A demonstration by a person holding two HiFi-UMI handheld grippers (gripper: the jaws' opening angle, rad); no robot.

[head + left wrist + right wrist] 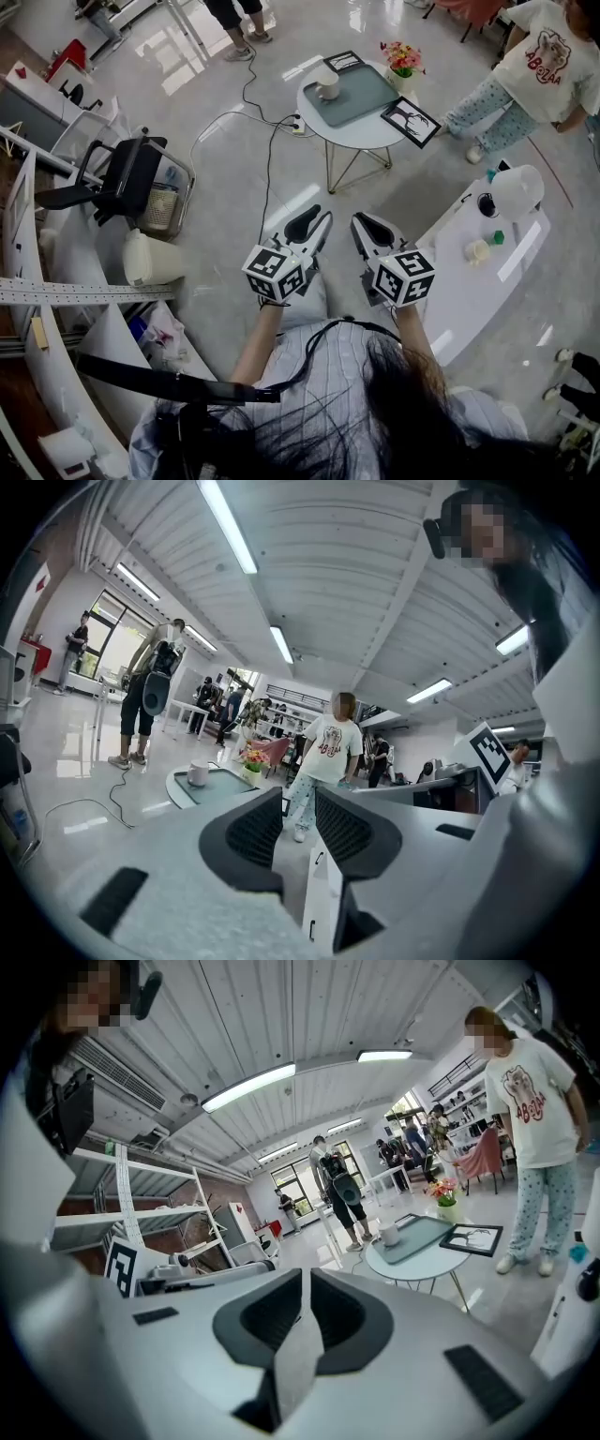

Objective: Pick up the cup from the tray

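You are holding both grippers out in front of you, low in the centre of the head view, and neither is carrying anything. The left gripper (307,225) is showing a narrow gap between its jaws, with only floor and a bystander's legs visible through it. The right gripper (373,232) is closed down to a hairline slit, nothing in it. The cup (327,84), white, is standing upright at the upper-left end of the grey tray (367,96) on the round white table (361,139), upper centre of the frame, well apart from both grippers. Judged: approach only, pick not yet begun. Risks from here: neither opening is looking wide enough for the cup, so arriving without spreading the jaws would shove it along the tray or tip it. The cup is looking smooth and rounded, so a shallow pinch near the rim could let it slip. The flower pot (403,61) is sitting just beside the tray's upper-right corner and a framed picture (410,121) is sitting at the table's right edge, so a wide swing in from the right could knock either. A black cable (266,173) is trailing across the floor between you and the table, a tripping hazard. A person (539,66) is standing near the table at upper right and could be stepping into your path.
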